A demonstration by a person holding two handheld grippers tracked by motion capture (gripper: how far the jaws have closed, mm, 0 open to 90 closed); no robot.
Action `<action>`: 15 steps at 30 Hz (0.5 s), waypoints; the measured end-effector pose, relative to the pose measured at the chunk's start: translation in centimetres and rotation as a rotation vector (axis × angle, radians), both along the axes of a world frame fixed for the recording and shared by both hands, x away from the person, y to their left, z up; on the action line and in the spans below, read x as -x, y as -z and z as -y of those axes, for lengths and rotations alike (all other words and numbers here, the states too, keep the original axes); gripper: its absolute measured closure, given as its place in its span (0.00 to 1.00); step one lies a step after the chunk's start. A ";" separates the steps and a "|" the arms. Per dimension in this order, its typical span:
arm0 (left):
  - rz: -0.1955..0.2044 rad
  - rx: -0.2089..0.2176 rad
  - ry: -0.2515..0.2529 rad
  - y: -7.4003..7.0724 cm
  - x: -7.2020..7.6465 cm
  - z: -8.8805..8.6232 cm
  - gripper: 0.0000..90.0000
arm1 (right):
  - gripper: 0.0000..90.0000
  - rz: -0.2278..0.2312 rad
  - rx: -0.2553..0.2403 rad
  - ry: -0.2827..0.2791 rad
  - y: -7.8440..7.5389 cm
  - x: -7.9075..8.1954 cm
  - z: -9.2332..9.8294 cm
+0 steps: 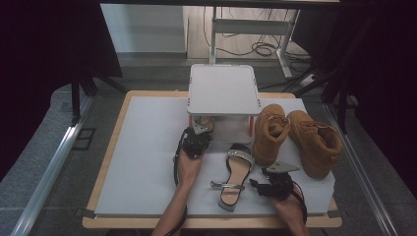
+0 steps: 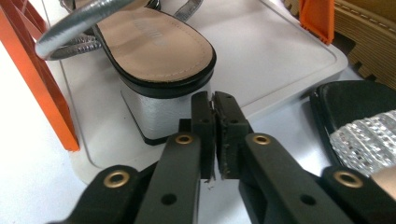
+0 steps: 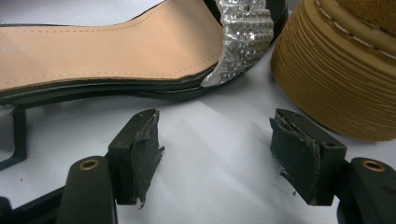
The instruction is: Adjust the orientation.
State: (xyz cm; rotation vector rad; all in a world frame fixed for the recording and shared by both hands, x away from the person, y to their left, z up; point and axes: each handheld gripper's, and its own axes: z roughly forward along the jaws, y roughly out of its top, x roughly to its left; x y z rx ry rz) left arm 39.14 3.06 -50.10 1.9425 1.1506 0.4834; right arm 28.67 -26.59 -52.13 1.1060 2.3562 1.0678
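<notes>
Standing at the table's near edge, the person has the left tongs (image 1: 198, 132) nearly shut with nothing between the pads, right behind the silver block heel of a tan-insoled sandal with a metallic strap (image 2: 154, 51) that sits on the lower tray of the small white two-tier rack with orange posts (image 1: 223, 88). The right tongs (image 1: 259, 187) hang half open and empty over the grey table mat (image 1: 147, 147), just beside the matching black-soled sandal with a glittering silver toe band (image 1: 235, 179); two tan suede boots (image 1: 295, 137) stand to its right. I reckon the second sandal goes on the rack next, so the right tongs should take it by the sole's edge near the middle, keep it level, and stay clear of the boot sole close by.
</notes>
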 end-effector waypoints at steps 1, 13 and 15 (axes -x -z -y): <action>0.000 0.000 0.000 0.0 0.0 0.0 0.94 | 0.36 0.000 0.000 0.000 0.0 0.0 0.0; 0.006 -0.048 0.018 -0.7 1.4 -1.2 0.67 | 0.36 0.002 0.002 0.002 0.0 0.0 0.0; 0.005 -0.056 0.020 -0.7 1.6 -1.2 0.63 | 0.36 0.002 0.003 0.003 0.0 0.0 0.0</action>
